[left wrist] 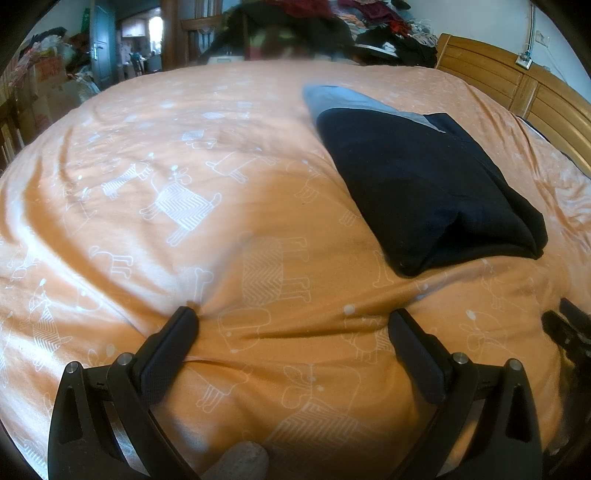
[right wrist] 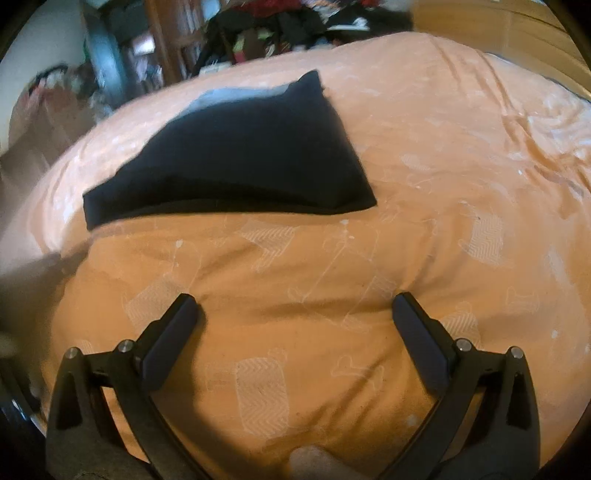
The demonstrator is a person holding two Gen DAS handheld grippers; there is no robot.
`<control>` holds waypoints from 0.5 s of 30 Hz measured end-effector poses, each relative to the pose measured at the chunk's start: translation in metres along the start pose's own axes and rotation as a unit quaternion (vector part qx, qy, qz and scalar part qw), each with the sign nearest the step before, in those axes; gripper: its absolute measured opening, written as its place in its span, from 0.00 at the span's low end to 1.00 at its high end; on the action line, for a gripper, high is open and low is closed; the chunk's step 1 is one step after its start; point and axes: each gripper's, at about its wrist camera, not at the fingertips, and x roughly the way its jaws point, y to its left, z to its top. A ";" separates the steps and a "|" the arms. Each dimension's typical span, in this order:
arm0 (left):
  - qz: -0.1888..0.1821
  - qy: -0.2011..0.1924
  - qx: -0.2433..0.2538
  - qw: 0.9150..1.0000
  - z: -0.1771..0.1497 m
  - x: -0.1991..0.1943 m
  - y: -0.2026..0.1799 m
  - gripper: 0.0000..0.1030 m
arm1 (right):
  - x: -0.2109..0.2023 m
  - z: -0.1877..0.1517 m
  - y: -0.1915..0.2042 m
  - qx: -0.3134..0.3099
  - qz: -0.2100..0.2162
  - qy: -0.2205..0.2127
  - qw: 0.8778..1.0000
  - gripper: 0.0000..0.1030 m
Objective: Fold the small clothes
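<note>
1. Right now your left gripper [left wrist: 293, 321] sits low over the orange bed cover [left wrist: 184, 155], jaws spread wide with nothing between them; the left fingertip [left wrist: 186, 319] presses into a pucker of the cover.
2. Your right gripper [right wrist: 295, 306] is likewise spread wide and empty, held low over the same cover [right wrist: 461, 155], with its fingers pointing towards the far side of the bed.
3. The folded dark garment [left wrist: 424, 184] lies flat on the cover, ahead and to the right of your left gripper and well apart from it. In the right wrist view it [right wrist: 243, 162] lies ahead and slightly left, also clear of the fingers.
4. A light blue-grey layer [left wrist: 347, 101] shows at the garment's far end; you cannot tell whether it is a lining or a separate piece.
5. A wooden headboard [left wrist: 524, 88] runs along the right edge of the bed. A heap of mixed clothes [left wrist: 369, 22] is piled beyond the far edge, and a door [left wrist: 101, 48] stands at the far left.
6. Nothing lies between either gripper and the garment but bare cover.
7. A black part at the right edge of the left view [left wrist: 569, 332] is cut off. The right view is blurred, so the background there is hard to read.
</note>
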 end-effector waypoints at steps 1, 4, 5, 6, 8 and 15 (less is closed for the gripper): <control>-0.001 0.004 -0.002 1.000 0.002 -0.001 0.001 1.00 | 0.001 0.002 0.001 -0.008 -0.001 0.008 1.000 1.00; -0.005 0.027 -0.005 1.000 0.011 -0.005 0.000 1.00 | 0.000 0.010 0.001 -0.020 0.003 0.041 0.999 1.00; -0.008 0.033 -0.006 0.999 0.015 -0.010 -0.001 1.00 | -0.002 0.013 0.001 -0.021 0.004 0.049 0.999 1.00; -0.016 0.031 -0.008 0.999 0.019 -0.017 -0.003 1.00 | -0.008 0.017 0.002 -0.022 0.005 0.052 0.998 1.00; -0.019 0.008 -0.007 1.000 0.031 -0.041 -0.011 1.00 | -0.022 0.026 0.003 -0.022 0.001 0.045 0.999 1.00; -0.003 -0.137 0.022 0.990 0.078 -0.185 -0.055 1.00 | -0.157 0.082 0.019 -0.040 -0.029 -0.084 0.995 1.00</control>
